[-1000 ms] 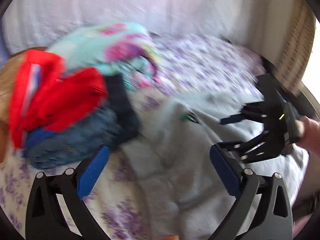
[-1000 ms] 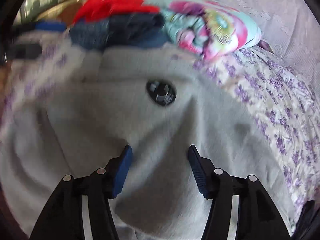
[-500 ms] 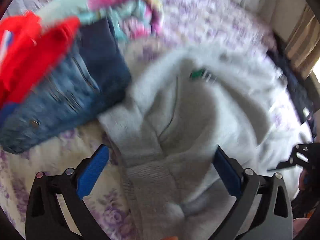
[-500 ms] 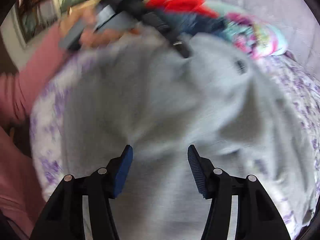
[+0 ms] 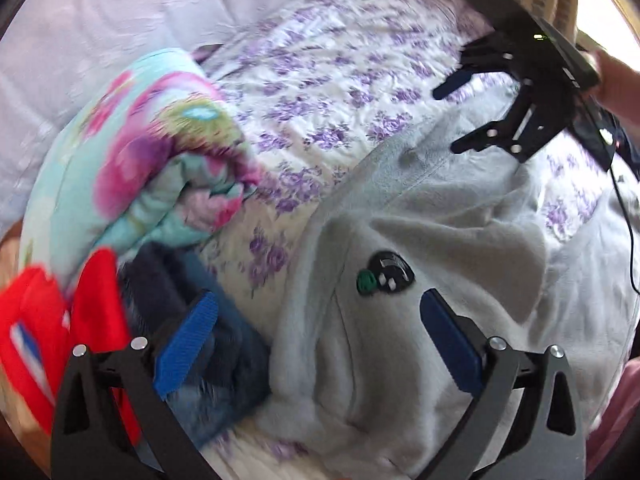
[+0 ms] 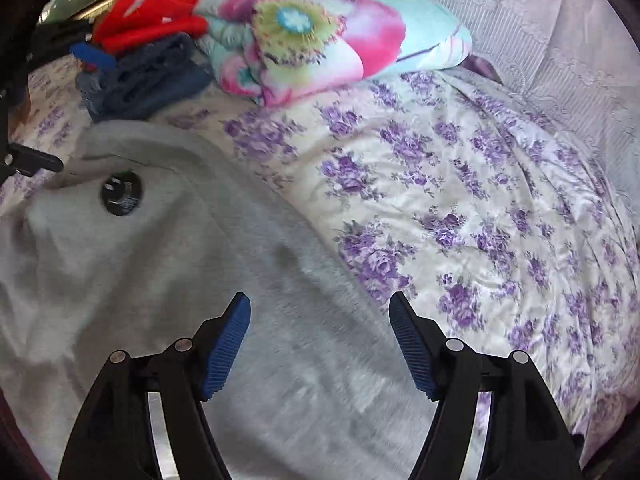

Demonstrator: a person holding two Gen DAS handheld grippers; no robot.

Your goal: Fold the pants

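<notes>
Light grey fleece pants (image 5: 400,340) with a small black-and-green logo patch (image 5: 386,274) lie rumpled on the floral bedspread; they also fill the lower left of the right wrist view (image 6: 180,280). My left gripper (image 5: 316,320) is open and empty just above the pants near the logo. My right gripper (image 6: 320,312) is open and empty over the pants' right edge; it also shows in the left wrist view (image 5: 456,116), above the far end of the pants.
A stack of folded clothes, red (image 6: 152,8) on top of blue denim (image 6: 144,76), sits beside a rolled floral blanket (image 6: 320,32). The purple-flowered bedspread (image 6: 480,200) stretches right. A white lace cover (image 5: 100,20) lies behind. A black cable (image 5: 624,208) hangs at right.
Both grippers have swung about over the pants. The right gripper's jaws stand wider apart than before. The pants have shifted and lie more spread out on the bed.
</notes>
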